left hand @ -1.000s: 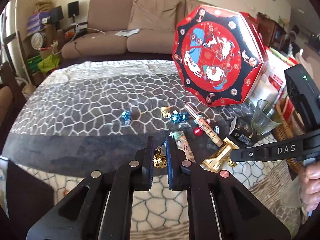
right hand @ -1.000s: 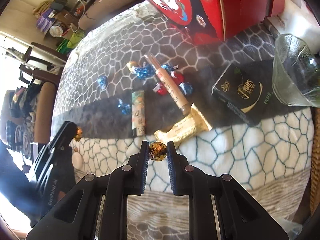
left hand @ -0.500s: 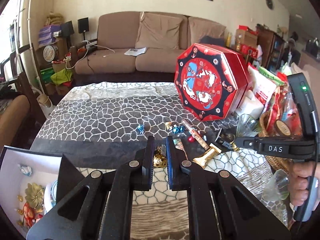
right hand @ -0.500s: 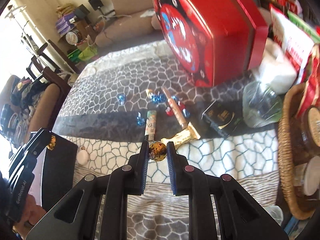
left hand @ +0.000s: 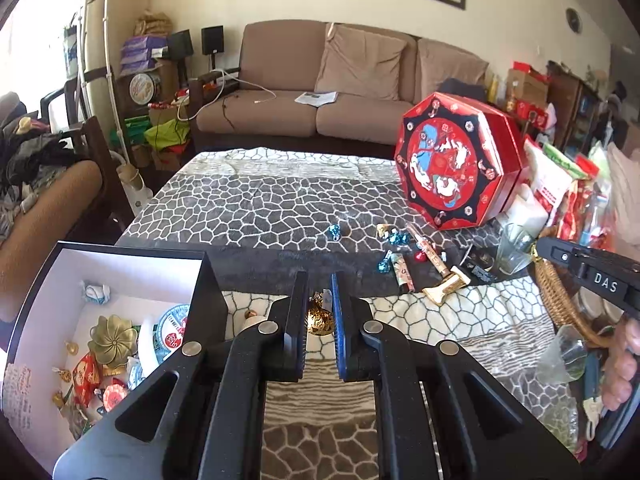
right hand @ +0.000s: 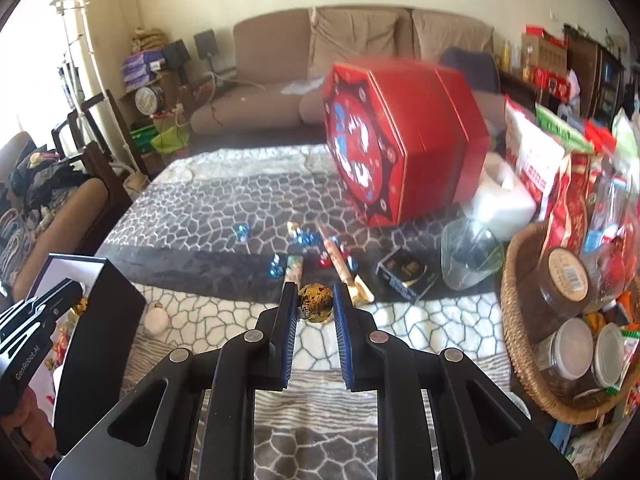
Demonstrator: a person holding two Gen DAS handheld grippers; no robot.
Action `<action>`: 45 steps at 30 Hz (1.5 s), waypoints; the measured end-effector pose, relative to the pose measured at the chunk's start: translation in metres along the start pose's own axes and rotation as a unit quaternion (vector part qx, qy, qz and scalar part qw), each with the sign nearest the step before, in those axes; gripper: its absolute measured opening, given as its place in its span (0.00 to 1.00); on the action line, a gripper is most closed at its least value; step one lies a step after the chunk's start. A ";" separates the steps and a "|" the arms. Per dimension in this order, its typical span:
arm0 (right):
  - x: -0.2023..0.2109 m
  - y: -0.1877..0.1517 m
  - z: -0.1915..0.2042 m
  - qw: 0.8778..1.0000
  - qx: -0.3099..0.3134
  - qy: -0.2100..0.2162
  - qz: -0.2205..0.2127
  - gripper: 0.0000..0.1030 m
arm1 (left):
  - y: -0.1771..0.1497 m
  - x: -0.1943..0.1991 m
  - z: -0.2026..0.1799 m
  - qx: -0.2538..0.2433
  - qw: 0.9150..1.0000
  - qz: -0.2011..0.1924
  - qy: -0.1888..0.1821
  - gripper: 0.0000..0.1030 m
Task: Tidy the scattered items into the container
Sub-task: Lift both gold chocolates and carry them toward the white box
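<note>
My left gripper (left hand: 318,285) is shut on a gold foil candy (left hand: 319,317), held above the table's near edge. To its left stands the black box (left hand: 211,300) with a white inside that holds several sweets. My right gripper (right hand: 316,294) is shut on a gold foil ball (right hand: 316,302), also lifted off the cloth. In the right wrist view the left gripper (right hand: 77,294) hangs over the black box (right hand: 100,344). Blue candies (left hand: 334,231), a long wrapped stick (left hand: 432,252) and a gold bar (left hand: 446,288) lie scattered on the patterned cloth.
A red octagonal box (left hand: 452,168) stands on edge at the back right. A glass bowl (right hand: 470,254), a black packet (right hand: 406,270) and a wicker basket (right hand: 516,320) of jars crowd the right side. A small white item (right hand: 157,318) lies beside the black box.
Both grippers rose and drew back from the scattered sweets, each keeping its gold candy. The black box came into view at the left. The right wrist view levelled out.
</note>
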State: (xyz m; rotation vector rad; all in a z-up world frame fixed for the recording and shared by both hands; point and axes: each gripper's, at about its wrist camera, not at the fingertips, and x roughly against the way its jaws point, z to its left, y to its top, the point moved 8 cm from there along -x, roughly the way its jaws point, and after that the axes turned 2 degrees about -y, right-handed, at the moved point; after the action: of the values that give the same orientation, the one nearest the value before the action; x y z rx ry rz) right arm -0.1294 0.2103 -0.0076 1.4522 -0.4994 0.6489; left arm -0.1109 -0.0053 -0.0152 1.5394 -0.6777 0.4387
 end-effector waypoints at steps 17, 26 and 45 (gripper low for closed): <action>0.081 -0.004 0.046 0.985 0.044 -0.013 -0.165 0.17 | 0.015 0.050 -0.005 0.018 0.998 -0.053 -0.011 0.10; 0.085 0.006 0.053 0.978 0.049 -0.041 -0.201 0.17 | 0.019 0.048 -0.010 -0.004 0.997 -0.071 0.000 0.10; 0.066 0.002 0.050 0.982 0.056 -0.061 -0.169 0.17 | 0.003 0.021 0.001 -0.013 0.999 -0.041 0.008 0.10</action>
State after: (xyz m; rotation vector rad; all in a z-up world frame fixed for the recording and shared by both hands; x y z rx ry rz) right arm -0.0786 0.1670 0.0415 1.6430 -0.3034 0.3229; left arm -0.0975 -0.0093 0.0005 1.5323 -0.6034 0.3774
